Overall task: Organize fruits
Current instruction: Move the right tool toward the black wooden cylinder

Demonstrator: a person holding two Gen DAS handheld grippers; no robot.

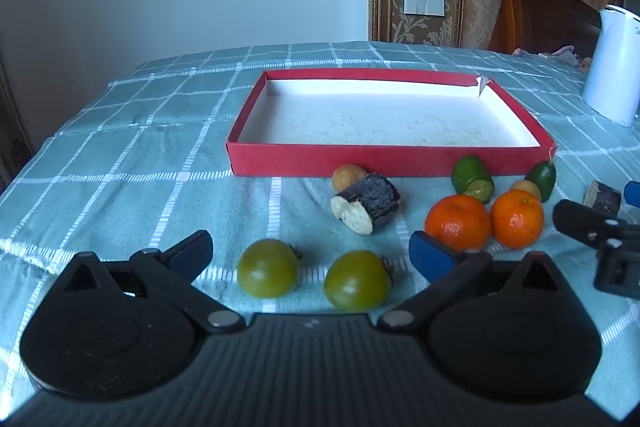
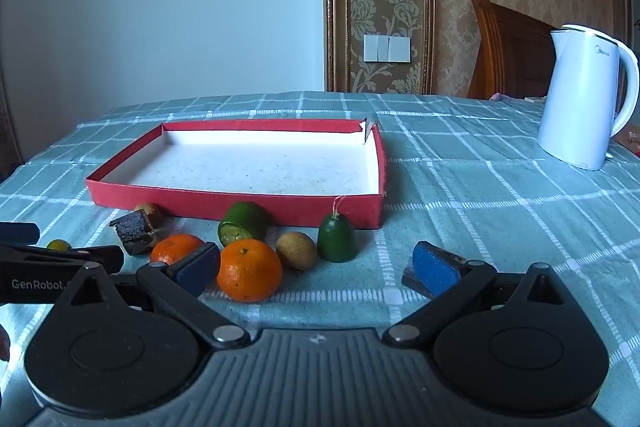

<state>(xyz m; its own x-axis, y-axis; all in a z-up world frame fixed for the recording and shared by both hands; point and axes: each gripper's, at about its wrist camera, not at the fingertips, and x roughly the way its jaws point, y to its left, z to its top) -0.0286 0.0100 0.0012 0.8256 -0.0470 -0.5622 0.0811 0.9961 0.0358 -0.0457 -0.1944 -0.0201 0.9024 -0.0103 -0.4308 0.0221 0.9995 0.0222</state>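
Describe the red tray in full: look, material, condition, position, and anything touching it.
The red tray is a shallow rectangular box that looks like cardboard, red outside and along the rim, white and slightly speckled inside. It holds nothing. Its far right corner is torn open, and a short thread hangs from the near right corner. It lies flat on the checked tablecloth, beyond the fruits. A green fruit piece sits right against its front wall; actual contact cannot be confirmed.
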